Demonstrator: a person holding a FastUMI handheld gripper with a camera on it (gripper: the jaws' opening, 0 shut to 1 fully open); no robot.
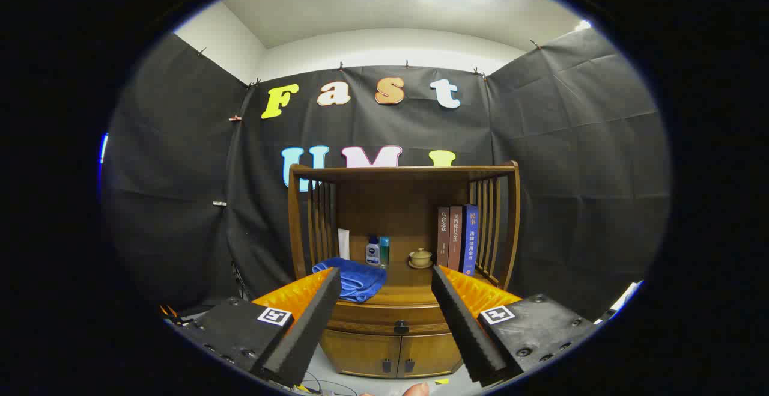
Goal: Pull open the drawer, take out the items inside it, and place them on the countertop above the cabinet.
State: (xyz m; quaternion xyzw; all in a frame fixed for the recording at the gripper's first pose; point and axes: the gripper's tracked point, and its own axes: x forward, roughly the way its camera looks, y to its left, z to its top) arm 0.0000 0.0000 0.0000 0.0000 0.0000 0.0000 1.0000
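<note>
Wooden cabinet point(404, 228) stands against the far wall, straight ahead of the tool point(386, 279), whose two fingers are spread wide apart and grip nothing. On the tabletop point(401, 292), going left to right, lie a folded blue towel point(355, 279), a white tube point(343, 243) at the back, a small bottle point(372, 252) with a teal one just beside it, a lidded cup on a saucer point(420, 258), and three upright books point(457, 238) leaning by the right slatted side. Below the tabletop, the drawer point(392, 325) is shut, its dark knob point(401, 327) seen between the fingers. Two small doors point(393, 355) sit under it, also closed.
</note>
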